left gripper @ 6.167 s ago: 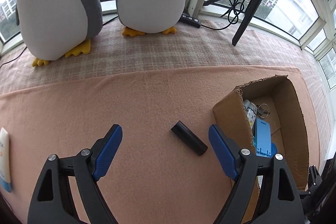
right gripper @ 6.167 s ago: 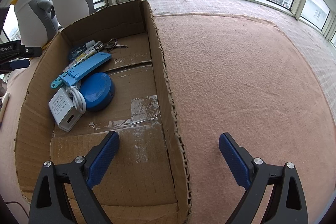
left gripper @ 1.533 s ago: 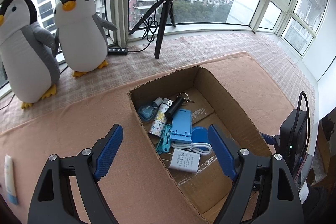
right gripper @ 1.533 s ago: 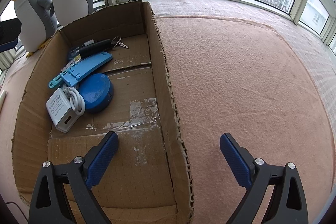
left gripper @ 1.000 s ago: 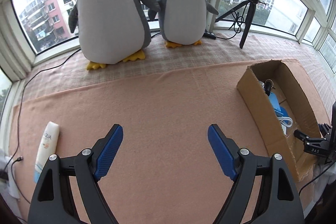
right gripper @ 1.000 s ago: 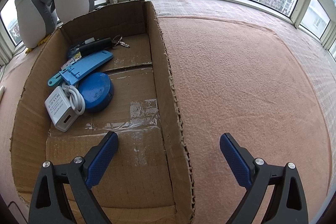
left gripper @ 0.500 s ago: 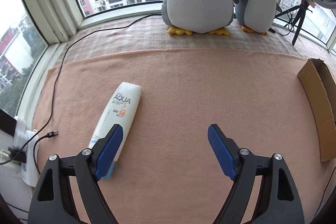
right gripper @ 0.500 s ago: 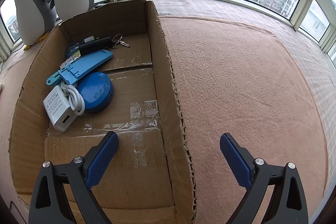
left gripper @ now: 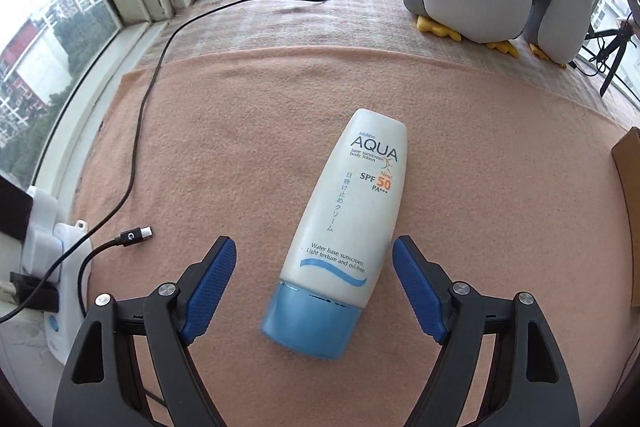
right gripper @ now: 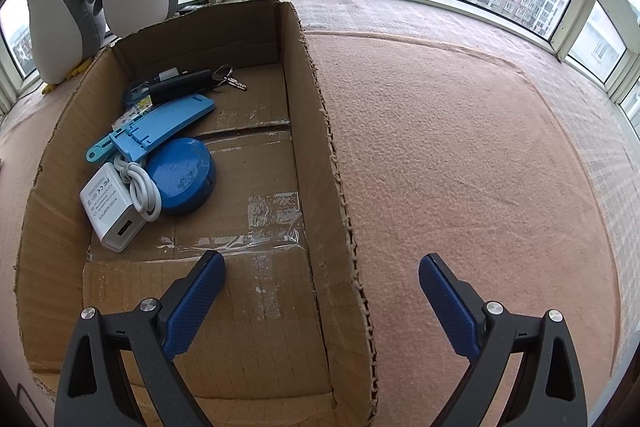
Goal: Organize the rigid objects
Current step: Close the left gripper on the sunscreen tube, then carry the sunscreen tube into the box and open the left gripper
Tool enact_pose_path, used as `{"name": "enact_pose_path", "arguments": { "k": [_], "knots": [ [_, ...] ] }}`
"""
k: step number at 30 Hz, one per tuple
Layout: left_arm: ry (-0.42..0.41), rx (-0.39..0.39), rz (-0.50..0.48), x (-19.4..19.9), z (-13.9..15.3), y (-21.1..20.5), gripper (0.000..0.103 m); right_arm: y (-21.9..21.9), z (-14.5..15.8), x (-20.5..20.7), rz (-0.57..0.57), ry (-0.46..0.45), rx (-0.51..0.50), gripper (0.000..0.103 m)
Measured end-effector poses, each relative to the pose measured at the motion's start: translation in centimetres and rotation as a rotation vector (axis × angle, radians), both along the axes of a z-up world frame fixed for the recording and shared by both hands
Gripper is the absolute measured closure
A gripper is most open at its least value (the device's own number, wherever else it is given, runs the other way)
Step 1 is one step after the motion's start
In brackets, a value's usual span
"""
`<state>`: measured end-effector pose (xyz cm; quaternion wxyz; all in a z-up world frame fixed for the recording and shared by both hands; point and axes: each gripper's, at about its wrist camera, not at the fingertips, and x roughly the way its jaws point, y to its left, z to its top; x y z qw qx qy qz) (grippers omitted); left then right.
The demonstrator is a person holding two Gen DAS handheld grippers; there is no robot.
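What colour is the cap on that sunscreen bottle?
Light blue cap on a white sunscreen bottle; left wrist view shows it best.

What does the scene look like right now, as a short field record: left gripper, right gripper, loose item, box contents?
left gripper: open, jaws just narrowed slightly, either side of the bottle's cap end, pads not touching
loose item: sunscreen bottle, lying flat on the pink cloth, blue cap toward the camera
right gripper: open, empty, straddling the box's right wall
box: open cardboard
box contents: white charger, blue round case, blue stand, black tube, keys
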<state>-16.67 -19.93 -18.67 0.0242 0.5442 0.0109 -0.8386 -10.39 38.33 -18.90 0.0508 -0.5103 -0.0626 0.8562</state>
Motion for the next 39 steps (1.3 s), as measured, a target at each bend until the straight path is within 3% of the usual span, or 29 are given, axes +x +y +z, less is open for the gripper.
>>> {"name": "enact_pose_path", "arguments": {
  "k": [13, 27, 33, 39],
  "knots": [
    [-0.011, 0.025, -0.031, -0.7, -0.7, 1.3, 0.056, -0.1, 0.1, 0.0, -0.003, -0.001, 0.0, 0.007],
    [0.036, 0.063, -0.022, 1.3, 0.2, 3.7, 0.056, 0.0, 0.0, 0.1, -0.003, 0.0, -0.018, 0.008],
    [0.074, 0.089, -0.096, 1.9, 2.4, 7.7, 0.056, 0.0, 0.0, 0.0, -0.002, 0.002, -0.02, 0.008],
    [0.13, 0.111, -0.238, 1.7, 5.5, 14.9, 0.056, 0.0, 0.1, 0.0, -0.001, 0.004, -0.022, 0.008]
  ]
}}
